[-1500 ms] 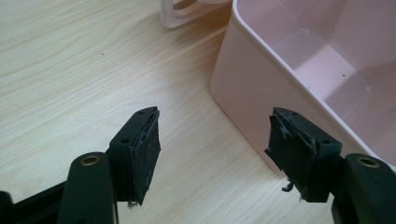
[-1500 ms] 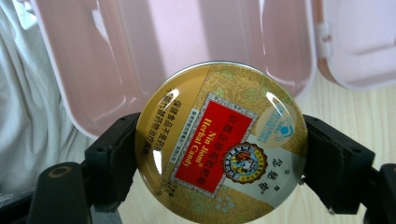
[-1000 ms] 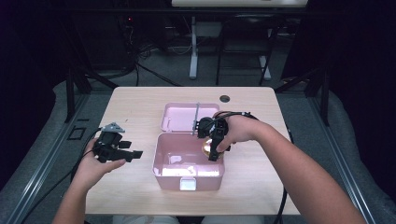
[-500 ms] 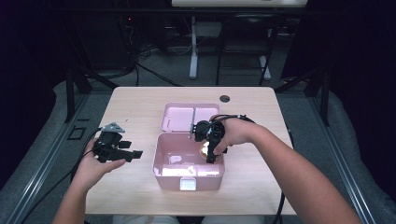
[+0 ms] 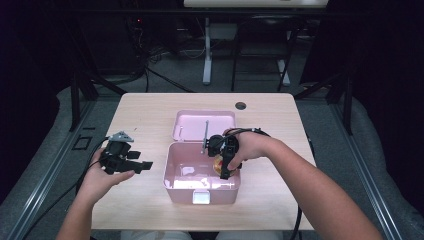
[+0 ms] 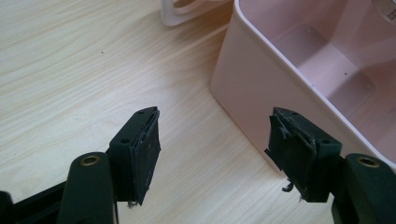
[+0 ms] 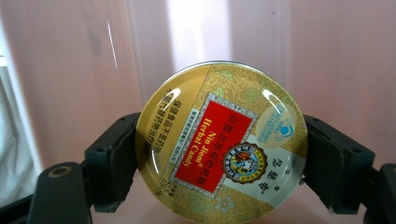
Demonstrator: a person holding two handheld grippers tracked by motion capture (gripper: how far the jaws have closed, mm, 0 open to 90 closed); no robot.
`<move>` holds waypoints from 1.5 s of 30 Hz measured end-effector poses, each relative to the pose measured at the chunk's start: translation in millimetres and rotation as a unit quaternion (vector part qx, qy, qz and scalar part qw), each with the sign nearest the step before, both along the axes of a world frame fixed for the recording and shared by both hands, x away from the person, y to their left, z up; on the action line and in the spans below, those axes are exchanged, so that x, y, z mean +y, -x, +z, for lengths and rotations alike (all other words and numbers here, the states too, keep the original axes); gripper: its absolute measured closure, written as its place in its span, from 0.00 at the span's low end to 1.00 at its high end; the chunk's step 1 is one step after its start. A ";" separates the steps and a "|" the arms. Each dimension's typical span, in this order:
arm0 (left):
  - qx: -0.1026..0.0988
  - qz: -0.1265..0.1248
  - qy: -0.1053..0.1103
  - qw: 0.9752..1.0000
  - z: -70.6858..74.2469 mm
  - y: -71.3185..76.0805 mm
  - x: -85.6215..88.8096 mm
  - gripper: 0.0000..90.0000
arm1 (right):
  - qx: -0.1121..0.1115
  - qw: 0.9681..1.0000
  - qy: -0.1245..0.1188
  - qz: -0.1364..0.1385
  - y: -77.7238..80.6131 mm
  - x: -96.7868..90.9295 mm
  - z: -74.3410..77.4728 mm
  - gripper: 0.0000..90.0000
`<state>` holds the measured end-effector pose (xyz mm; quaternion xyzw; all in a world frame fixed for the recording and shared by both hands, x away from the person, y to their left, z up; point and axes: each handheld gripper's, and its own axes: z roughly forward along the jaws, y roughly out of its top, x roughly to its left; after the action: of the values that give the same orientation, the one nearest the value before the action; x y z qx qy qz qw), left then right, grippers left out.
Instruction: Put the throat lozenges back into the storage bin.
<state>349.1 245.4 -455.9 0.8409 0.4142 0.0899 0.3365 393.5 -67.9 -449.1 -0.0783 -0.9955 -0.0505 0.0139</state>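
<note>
One round Nin Jiom herbal candy tin [image 7: 221, 140] sits clamped across its width in the right hand-held gripper [image 5: 224, 162], low inside the pink box [image 5: 172, 182]; the left hand-held gripper [image 5: 134, 163] hangs wide open and empty beside the box's left wall.

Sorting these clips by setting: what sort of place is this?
Probably a lab or recording workspace: a bare wooden table under a fixed camera, cables on the floor behind, and dark metal stands around it.

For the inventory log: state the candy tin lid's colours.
Gold candy tin lid with a red label, clearest in the right gripper view.
</note>
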 end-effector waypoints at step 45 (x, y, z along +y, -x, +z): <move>0.002 -0.002 -0.003 1.000 -2.3 -1.0 -1.2 0.38 | -0.009 0.999 0.009 0.030 -0.4 7.2 -45.7 0.22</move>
<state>350.2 244.2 -458.2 0.8429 0.4129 0.0881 0.3335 393.9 -60.7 -494.7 -0.0477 -0.9980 -0.0422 0.0054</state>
